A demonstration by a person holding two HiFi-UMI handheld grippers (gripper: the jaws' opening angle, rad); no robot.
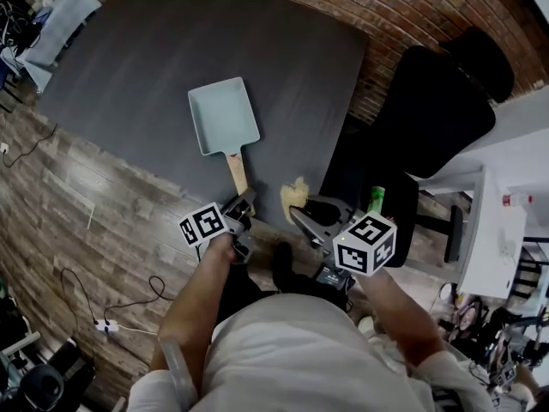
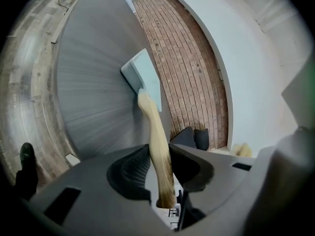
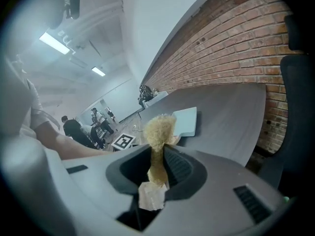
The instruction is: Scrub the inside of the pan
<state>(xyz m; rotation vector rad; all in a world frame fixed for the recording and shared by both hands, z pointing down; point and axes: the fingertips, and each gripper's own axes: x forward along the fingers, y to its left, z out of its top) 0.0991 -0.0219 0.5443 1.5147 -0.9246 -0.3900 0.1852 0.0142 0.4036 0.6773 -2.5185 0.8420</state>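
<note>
While the left gripper [image 2: 160,167] is clamping the pan [image 1: 223,115] by its wooden handle [image 2: 155,141], the right gripper [image 3: 157,167] is pinching a scrubber [image 3: 158,126].
The pan is sitting on the tabletop [image 1: 129,67]; hard scrubbing risks twisting it loose.

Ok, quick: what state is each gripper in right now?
Left gripper: closed on the wooden pan handle.
Right gripper: closed on a yellowish scrubber.

pan [image 3: 188,121] partly behind scrubber [image 3: 158,128], chair [image 3: 298,112] cut off, people [image 3: 74,128] tiny
</note>
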